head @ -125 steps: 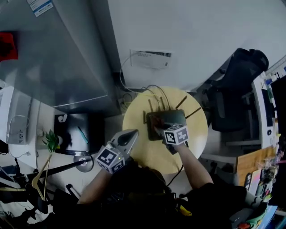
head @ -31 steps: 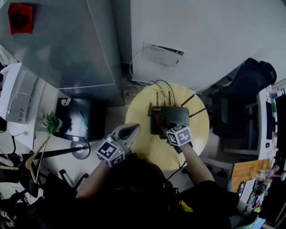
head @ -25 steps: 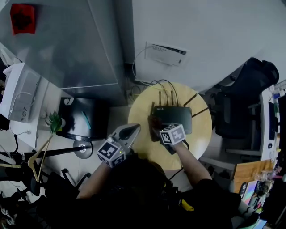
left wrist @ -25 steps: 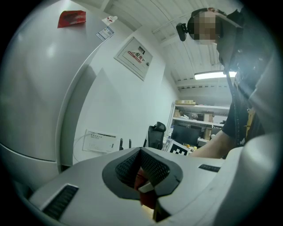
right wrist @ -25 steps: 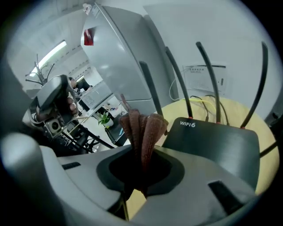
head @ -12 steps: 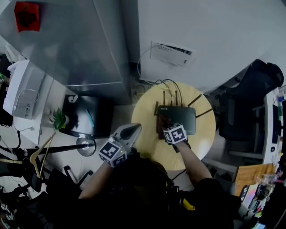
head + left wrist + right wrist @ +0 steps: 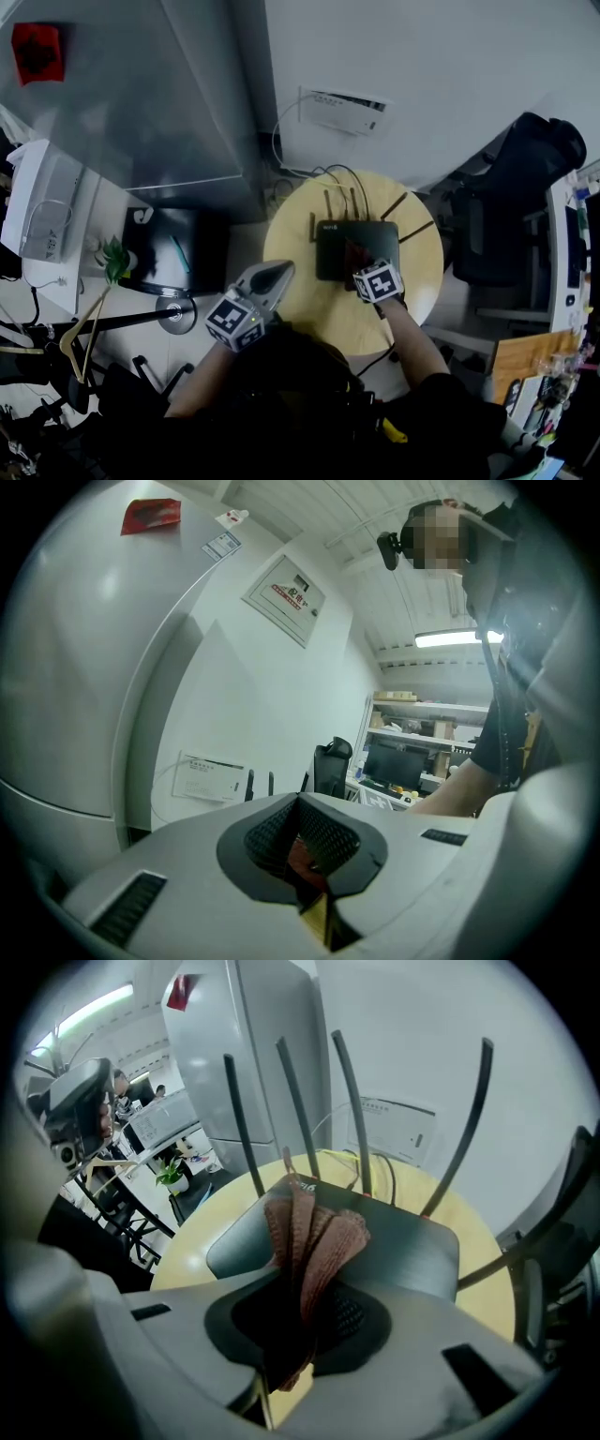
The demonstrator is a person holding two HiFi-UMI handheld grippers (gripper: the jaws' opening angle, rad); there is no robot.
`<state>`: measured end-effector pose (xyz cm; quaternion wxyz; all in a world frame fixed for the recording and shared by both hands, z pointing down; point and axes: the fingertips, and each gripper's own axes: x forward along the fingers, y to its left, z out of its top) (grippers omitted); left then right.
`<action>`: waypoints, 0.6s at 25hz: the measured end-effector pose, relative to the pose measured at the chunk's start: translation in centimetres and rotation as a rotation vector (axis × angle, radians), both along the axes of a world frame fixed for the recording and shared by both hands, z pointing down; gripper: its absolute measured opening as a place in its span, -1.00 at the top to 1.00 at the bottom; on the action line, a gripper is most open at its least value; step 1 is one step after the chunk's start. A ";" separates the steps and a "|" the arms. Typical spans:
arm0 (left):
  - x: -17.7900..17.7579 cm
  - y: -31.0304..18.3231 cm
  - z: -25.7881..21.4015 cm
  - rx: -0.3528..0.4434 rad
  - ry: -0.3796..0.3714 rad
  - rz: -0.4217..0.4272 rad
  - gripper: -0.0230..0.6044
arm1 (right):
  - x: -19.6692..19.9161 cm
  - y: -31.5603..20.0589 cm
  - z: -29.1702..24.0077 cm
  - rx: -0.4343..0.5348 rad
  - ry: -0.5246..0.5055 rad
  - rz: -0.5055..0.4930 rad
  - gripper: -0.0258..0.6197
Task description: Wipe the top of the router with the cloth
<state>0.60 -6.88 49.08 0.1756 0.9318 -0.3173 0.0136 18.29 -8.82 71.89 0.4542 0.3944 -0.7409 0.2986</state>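
Brown cloth (image 7: 314, 1232) clamped in right tongs (image 7: 361, 265) on router (image 7: 333, 246) top, left tongs (image 7: 278, 273) closed, empty, near table (image 7: 323, 319) edge

router (image 7: 330, 251): black, flat, antennas up, toward the back of the table (image 7: 298, 309)
cloth (image 7: 314, 1232): red-brown, folded, on router top

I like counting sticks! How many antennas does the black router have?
5. In the right gripper view, three of the router's antennas stand at left, one leans at right, one slants out far right. The cloth in the right gripper might hide more.
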 end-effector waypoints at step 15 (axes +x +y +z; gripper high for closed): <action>3.4 0.9 0.0 0.005 -0.009 0.077 0.94 | 8.2 -0.9 -1.6 0.085 0.082 0.114 0.72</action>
